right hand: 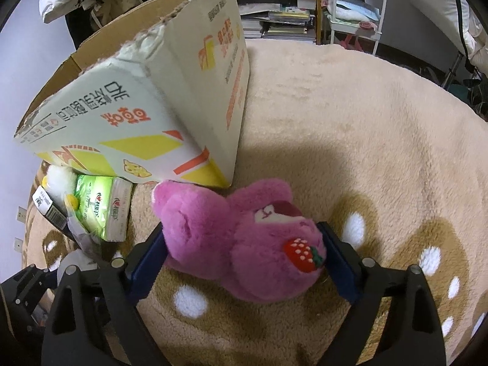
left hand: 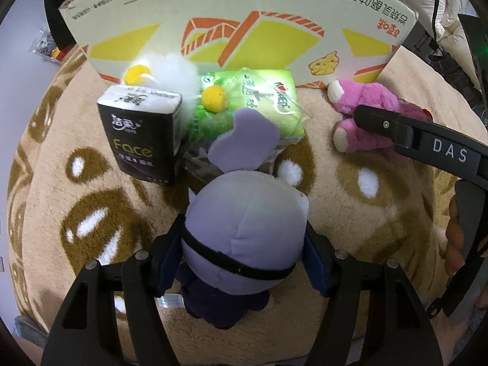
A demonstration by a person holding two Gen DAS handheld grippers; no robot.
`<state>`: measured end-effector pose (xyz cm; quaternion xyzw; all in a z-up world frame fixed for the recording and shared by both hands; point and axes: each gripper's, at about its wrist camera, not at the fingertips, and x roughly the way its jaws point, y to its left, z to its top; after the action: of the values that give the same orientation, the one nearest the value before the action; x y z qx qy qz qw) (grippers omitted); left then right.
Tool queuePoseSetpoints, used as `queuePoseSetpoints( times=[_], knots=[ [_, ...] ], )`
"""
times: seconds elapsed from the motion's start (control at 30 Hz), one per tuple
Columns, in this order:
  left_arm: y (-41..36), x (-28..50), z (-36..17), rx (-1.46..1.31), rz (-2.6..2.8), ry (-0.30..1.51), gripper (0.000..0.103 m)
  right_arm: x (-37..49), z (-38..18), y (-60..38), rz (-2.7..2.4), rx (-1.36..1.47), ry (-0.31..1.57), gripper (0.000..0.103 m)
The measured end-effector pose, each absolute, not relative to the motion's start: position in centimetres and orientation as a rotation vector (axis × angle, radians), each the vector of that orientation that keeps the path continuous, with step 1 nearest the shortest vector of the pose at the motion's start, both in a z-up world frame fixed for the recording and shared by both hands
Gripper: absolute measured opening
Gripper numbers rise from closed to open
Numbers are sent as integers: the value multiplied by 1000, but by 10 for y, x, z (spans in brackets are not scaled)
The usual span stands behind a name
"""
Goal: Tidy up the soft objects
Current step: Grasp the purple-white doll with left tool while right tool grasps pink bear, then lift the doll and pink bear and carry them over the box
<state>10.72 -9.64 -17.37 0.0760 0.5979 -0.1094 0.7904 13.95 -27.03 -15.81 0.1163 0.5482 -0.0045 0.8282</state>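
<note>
A purple plush toy (left hand: 244, 231) is clamped between the blue pads of the left gripper (left hand: 244, 262), above the beige patterned rug (left hand: 350, 213). A pink plush bear (right hand: 241, 238) with a strawberry patch is gripped at its sides by the right gripper (right hand: 244, 259), low over the same rug. Ahead, a black tissue pack (left hand: 141, 134), a green tissue pack (left hand: 268, 100) and a white fluffy flower (left hand: 170, 70) are seen just in front of the printed cardboard box (left hand: 238, 24), which is open at the top.
</note>
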Motion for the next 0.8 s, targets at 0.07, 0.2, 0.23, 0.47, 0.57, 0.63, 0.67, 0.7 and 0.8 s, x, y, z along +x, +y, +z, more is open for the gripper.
queuePoseSetpoints(
  times=[0.07,0.2,0.23,0.47,0.57,0.63,0.67,0.7,0.8],
  knots=[
    [-96,106,-172,161,-232,1283,67,139,-157,-270,-9,243,1157,93],
    [-99,103,-168,177,-214,1255,67,137,-153,-267,-11,234,1142,91],
    [-98,102,-166,176,-211,1249,67,136,-152,-267,-11,234,1140,90],
    [-92,94,-143,182,-179,1181,67,128,-140,-266,-12,236,1109,89],
    [-91,89,-135,175,-171,1147,67,123,-130,-265,-12,229,1078,89],
    [-90,84,-127,169,-168,1113,67,118,-122,-263,-23,220,1046,88],
    [-90,82,-123,168,-165,1097,67,117,-119,-263,-19,219,1035,88],
    [-91,80,-118,167,-159,1078,67,114,-114,-261,-18,218,1018,88],
    [-90,69,-103,162,-137,1008,67,107,-102,-258,-25,202,982,88]
  ],
)
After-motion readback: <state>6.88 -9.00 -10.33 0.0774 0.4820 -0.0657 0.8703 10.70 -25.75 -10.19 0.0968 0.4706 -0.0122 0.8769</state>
